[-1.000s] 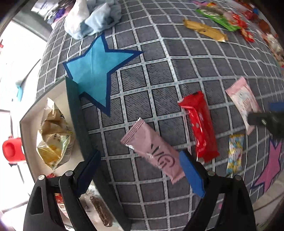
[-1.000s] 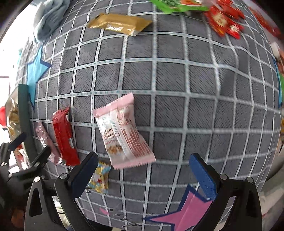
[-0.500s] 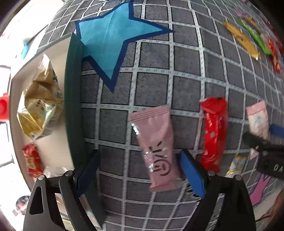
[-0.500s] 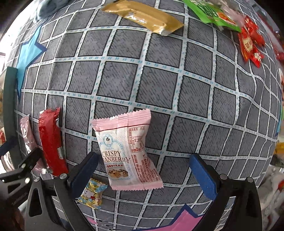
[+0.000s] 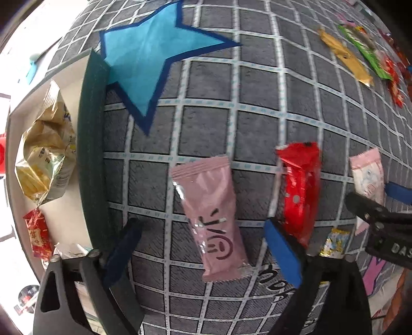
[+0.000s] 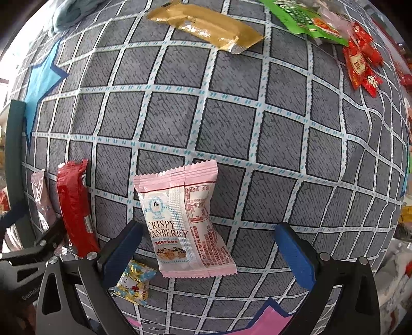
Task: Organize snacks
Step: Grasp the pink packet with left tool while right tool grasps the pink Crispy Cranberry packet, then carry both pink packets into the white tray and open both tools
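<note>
Pink wafer bar, lying flat on the grey checked cloth near its left edge, label end toward me. Over the last second my left gripper has swung square to the bar and closed in: the bar now sits lengthwise between the two blue pads, where before it lay slantwise ahead of them. I judge this to be the approach to a pick, with the white box at the cloth's left edge as the likely destination; it already holds a gold crinkled bag and a small red packet. The left jaws stand wide apart, gripping nothing; neither pad touches the bar as far as I can tell.

Pink cranberry packet, toward the near edge of the cloth. My right gripper has likewise drawn nearer, and the packet's lower half now falls between its pads. These jaws are also spread wide and empty. The left pad overlaps a small cartoon candy in the picture; contact cannot be told.

Red bar, between the two pink items, just beside the left gripper's right pad. Closing there could catch its lower end.

Blue star, far left of the cloth; gold packet and green packet along the far edge, untouched.
</note>
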